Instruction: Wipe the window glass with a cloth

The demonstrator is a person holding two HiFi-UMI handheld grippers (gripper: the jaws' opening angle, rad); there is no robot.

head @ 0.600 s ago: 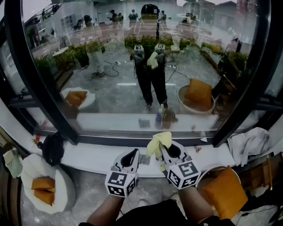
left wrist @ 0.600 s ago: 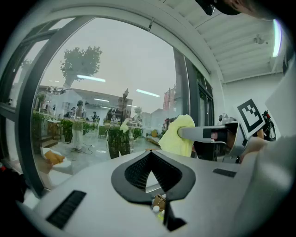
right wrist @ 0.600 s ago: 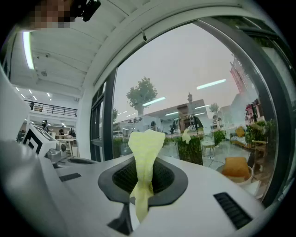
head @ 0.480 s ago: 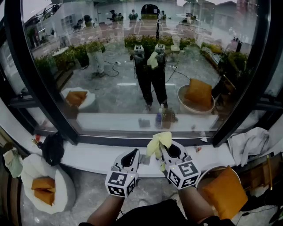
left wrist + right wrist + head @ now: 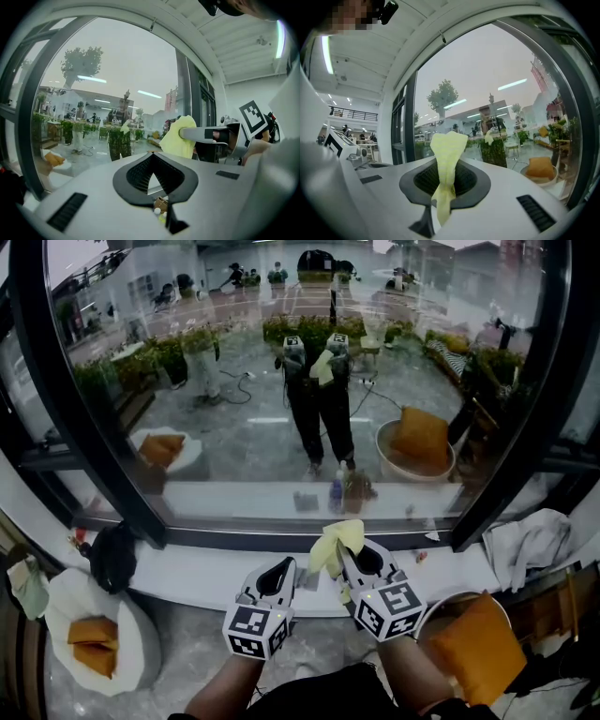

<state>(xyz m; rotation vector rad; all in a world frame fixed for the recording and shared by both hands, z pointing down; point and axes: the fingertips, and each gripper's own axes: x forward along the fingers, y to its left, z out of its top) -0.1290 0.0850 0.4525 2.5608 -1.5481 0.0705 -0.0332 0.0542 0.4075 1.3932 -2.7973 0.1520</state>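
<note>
Above the white window sill (image 5: 187,573), below the large clear window glass (image 5: 234,409): found pale yellow crumpled cloth (image 5: 337,538) clamped in the closed right gripper (image 5: 345,561), loose end standing up past the tips, seemingly clear of the pane. Noted left gripper (image 5: 284,566) just beside it on the left, closed on nothing. Judged glass ahead of and above the cloth, right gripper alone equipped: calls for lifting forward until cloth presses flat.

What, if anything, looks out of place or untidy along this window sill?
Nothing looks spilled or broken. A crumpled white cloth lies heaped at the right end of the sill, and a black bundle sits at its left end; both look left there.
</note>
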